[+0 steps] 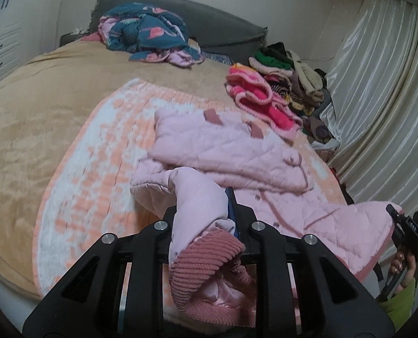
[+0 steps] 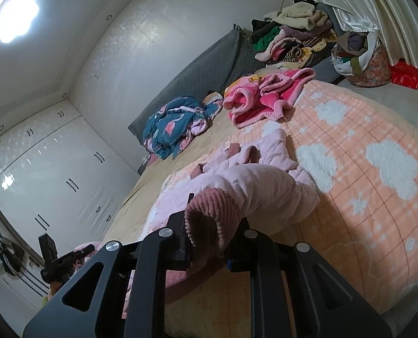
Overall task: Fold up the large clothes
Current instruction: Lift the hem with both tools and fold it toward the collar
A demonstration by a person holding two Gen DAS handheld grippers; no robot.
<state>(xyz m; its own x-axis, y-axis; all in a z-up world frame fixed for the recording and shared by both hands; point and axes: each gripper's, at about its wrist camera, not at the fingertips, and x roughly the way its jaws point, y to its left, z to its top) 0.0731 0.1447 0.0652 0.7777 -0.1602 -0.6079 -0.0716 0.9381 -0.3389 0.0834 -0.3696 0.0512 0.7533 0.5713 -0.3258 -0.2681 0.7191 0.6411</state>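
Ribbed dusty-pink corduroy cuff (image 1: 209, 256) fills lower centre, pinched in my left claw (image 1: 206, 219); right claw (image 2: 209, 225) clamps the other cuff (image 2: 211, 214) of the quilted pale-pink coat (image 1: 231, 152). Next, I judge: fold both sleeves inward.

jacket (image 1: 237, 152) on bed (image 1: 40, 107), clothes pile (image 1: 287, 81) behind.

Bed (image 1: 40, 90) under peach quilt (image 1: 96, 169)

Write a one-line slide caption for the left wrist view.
Left gripper clamps a ribbed cuff of the pink quilted jacket lying on the peach cloud-print blanket.
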